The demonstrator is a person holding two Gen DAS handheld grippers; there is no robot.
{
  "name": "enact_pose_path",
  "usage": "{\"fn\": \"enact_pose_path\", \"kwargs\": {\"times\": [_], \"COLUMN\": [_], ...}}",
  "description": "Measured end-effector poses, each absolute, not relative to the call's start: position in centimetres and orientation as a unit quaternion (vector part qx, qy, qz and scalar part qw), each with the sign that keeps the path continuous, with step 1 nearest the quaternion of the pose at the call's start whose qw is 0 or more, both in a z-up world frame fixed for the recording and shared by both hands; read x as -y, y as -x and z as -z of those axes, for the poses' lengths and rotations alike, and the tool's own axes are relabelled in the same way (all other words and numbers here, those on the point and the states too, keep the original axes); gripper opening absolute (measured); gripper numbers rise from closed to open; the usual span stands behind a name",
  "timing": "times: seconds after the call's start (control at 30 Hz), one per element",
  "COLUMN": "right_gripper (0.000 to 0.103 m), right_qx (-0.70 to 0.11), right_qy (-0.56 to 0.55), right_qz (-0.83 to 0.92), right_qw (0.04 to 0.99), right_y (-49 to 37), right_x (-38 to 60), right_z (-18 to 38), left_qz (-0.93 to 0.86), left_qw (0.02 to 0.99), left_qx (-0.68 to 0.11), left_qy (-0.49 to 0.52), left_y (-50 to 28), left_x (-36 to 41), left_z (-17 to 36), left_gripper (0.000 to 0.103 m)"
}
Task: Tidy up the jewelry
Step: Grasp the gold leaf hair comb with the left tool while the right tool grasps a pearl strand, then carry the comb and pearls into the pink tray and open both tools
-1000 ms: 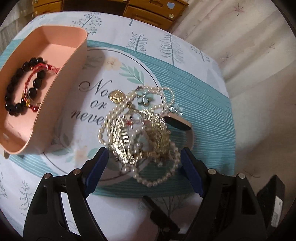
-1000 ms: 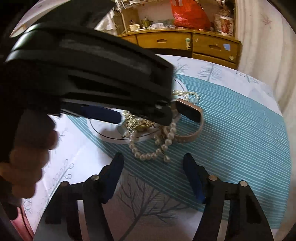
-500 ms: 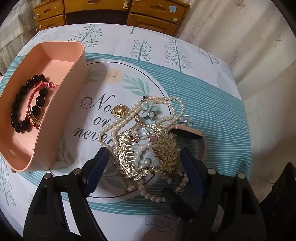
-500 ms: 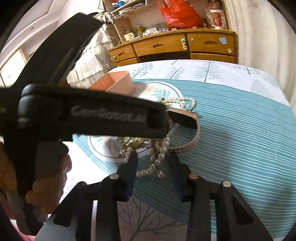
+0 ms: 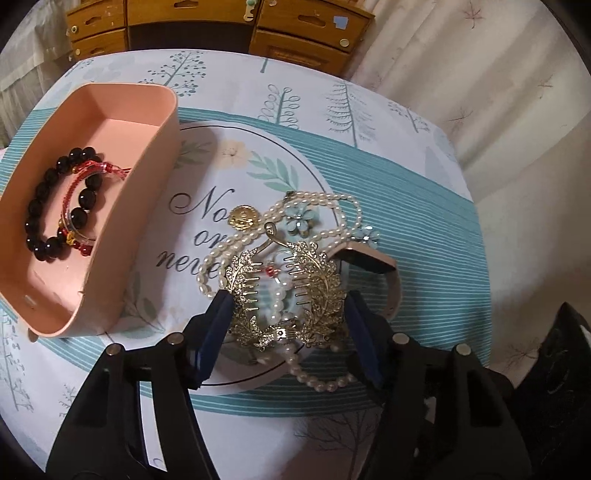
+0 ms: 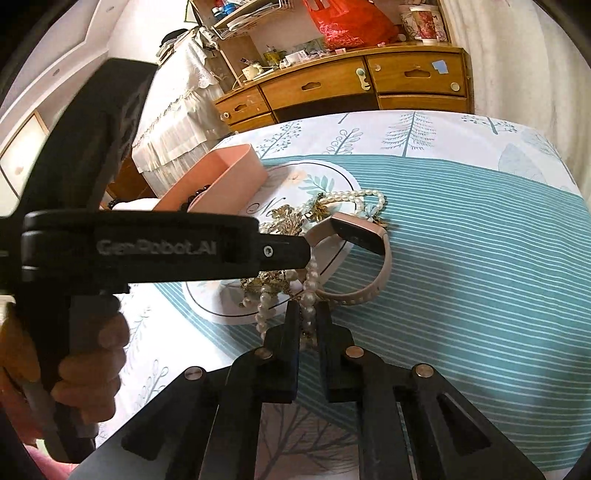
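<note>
A tangle of jewelry lies on the round printed mat: a gold leaf hair comb (image 5: 288, 295), a pearl necklace (image 5: 321, 380), blue flower pieces (image 5: 299, 218), a gold coin charm (image 5: 242, 218) and a pink smartwatch band (image 5: 369, 262). My left gripper (image 5: 288, 314) has closed in around the gold comb, its blue pads touching both sides. My right gripper (image 6: 306, 314) is shut on the pearl necklace (image 6: 308, 291) at the near edge of the pile. The pink tray (image 5: 155, 147) at left holds a black bead bracelet (image 5: 55, 206) and a red cord bracelet (image 5: 77, 206).
The table carries a teal striped cloth (image 5: 424, 221) with tree prints. A wooden drawer cabinet (image 5: 221, 26) stands behind the table, and a curtain hangs to the right. In the right wrist view the left gripper's black body (image 6: 147, 251) and the hand holding it fill the left side.
My left gripper moved forward and its jaws narrowed onto the gold comb. My right gripper moved in and closed on the pearl strand.
</note>
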State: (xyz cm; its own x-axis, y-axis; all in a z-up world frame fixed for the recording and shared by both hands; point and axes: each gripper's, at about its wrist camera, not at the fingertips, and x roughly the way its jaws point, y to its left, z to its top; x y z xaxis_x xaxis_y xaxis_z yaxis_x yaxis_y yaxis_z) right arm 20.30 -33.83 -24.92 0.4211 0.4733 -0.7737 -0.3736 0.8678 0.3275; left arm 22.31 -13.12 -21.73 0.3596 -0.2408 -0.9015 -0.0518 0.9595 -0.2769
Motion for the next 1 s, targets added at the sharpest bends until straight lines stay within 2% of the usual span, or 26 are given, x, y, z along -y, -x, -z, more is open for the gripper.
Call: {"fn": "enact_pose_path", "kwargs": {"times": [0.1,0.2,0.4,0.53,1.0], "right_gripper": [0.009,0.009,0.009,0.009,0.009], "right_qx": [-0.477,-0.481,-0.484,-0.489,-0.497], "right_qy": [-0.062,-0.065,-0.073,-0.078,-0.073], "right_qz": [-0.253,-0.246,-0.23,-0.223,-0.217], "right_qw": [0.84,0.839,0.841,0.84,0.837], "right_y": [-19.4,-19.0,-18.1,-17.7,-17.1], "right_x": [33.4,33.4,34.2,34.7,33.4], "right_z": [24.3,23.6,23.1,23.1,23.7], "left_qz": [0.056,0.056,0.055,0.057,0.054], "left_qw": [0.806,0.802,0.797,0.794,0.786], "left_qx": [-0.575,-0.578,-0.591,-0.599,-0.599], "left_qy": [0.13,0.14,0.113,0.09,0.141], "left_y": [-22.2,-22.0,-22.0,-21.3,-19.2], "left_x": [12.8,12.2,12.9,13.8,12.5], "left_z": [22.4,22.6,22.8,22.6,22.4], "left_gripper": [0.072,0.072,0.072,0.063,0.063]}}
